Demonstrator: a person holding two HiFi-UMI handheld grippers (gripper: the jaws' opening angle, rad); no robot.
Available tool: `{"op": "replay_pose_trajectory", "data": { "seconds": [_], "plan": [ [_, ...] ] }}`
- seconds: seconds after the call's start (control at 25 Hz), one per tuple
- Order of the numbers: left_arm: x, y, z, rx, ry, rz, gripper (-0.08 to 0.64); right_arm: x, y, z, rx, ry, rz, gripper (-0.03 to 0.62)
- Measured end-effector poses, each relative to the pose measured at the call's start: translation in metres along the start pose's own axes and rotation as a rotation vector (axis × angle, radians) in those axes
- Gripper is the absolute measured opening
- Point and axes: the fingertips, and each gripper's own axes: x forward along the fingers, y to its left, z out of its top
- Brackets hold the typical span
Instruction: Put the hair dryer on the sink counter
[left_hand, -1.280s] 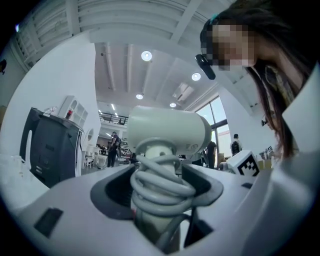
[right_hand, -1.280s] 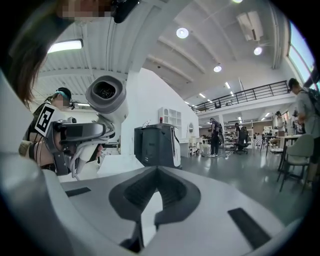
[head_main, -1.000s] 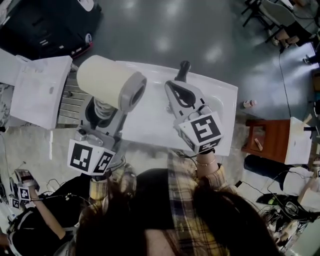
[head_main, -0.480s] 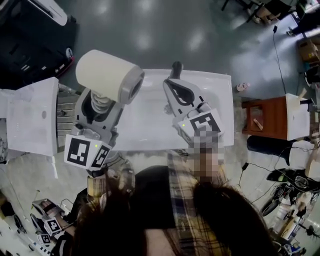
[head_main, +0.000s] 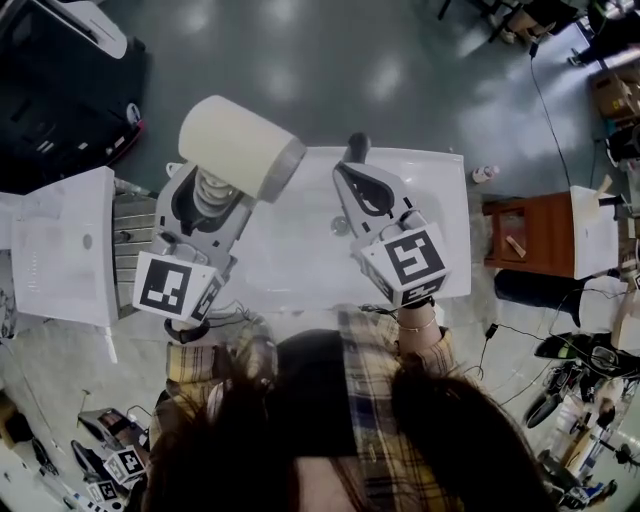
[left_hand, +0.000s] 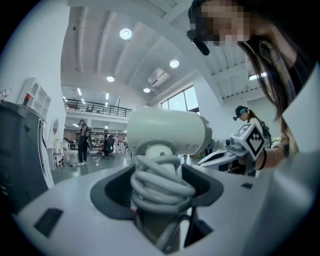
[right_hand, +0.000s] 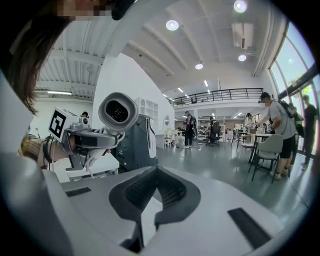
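Note:
A cream hair dryer (head_main: 235, 145) with its grey cord coiled round the handle is held up in my left gripper (head_main: 208, 192), which is shut on the handle. It hangs over the left end of the white sink counter (head_main: 440, 220). In the left gripper view the coiled cord (left_hand: 161, 182) fills the jaws under the dryer body (left_hand: 167, 132). My right gripper (head_main: 354, 150) is shut and holds nothing, above the counter's middle near the basin drain (head_main: 340, 226). The right gripper view shows the dryer's nozzle (right_hand: 118, 111) facing it.
A white unit (head_main: 60, 240) stands left of the counter and a brown wooden stool (head_main: 525, 240) to its right. A black machine (head_main: 60, 80) sits at the far left. Cables lie on the floor at the lower right. People stand in the hall behind.
The left gripper has carried the hair dryer a little to the right, nearer the counter, and tilted it. The right gripper has hardly moved.

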Motion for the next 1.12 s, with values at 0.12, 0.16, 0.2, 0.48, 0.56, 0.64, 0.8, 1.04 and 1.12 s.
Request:
{"op": "replay_pose_trajectory", "data": {
  "seconds": [0.12, 0.16, 0.2, 0.48, 0.56, 0.64, 0.8, 1.04, 1.12],
  "plan": [
    [0.009, 0.006, -0.009, 0.014, 0.036, -0.034, 0.299, 0.006, -0.002, -0.001, -0.001, 0.011, -0.002, 0.015],
    [0.014, 0.007, -0.014, 0.017, 0.05, -0.049, 0.299, 0.008, -0.004, -0.003, 0.001, 0.017, -0.005, 0.015],
    [0.019, 0.009, -0.02, 0.02, 0.064, -0.064, 0.299, 0.01, -0.007, -0.004, 0.005, 0.022, -0.008, 0.015],
    [0.051, 0.008, -0.07, 0.137, 0.203, -0.186, 0.299, 0.013, -0.025, -0.016, 0.038, 0.051, -0.036, 0.015],
    [0.058, 0.007, -0.087, 0.164, 0.249, -0.217, 0.299, 0.014, -0.028, -0.021, 0.043, 0.063, -0.042, 0.015],
    [0.065, 0.004, -0.103, 0.189, 0.287, -0.253, 0.299, 0.017, -0.032, -0.026, 0.047, 0.076, -0.045, 0.015],
    [0.082, -0.001, -0.13, 0.238, 0.357, -0.329, 0.299, 0.022, -0.04, -0.036, 0.067, 0.103, -0.052, 0.015],
    [0.098, -0.004, -0.158, 0.27, 0.424, -0.4, 0.299, 0.029, -0.042, -0.051, 0.089, 0.145, -0.051, 0.015],
    [0.101, -0.005, -0.166, 0.275, 0.443, -0.419, 0.299, 0.03, -0.043, -0.055, 0.098, 0.152, -0.052, 0.015]
  ]
}}
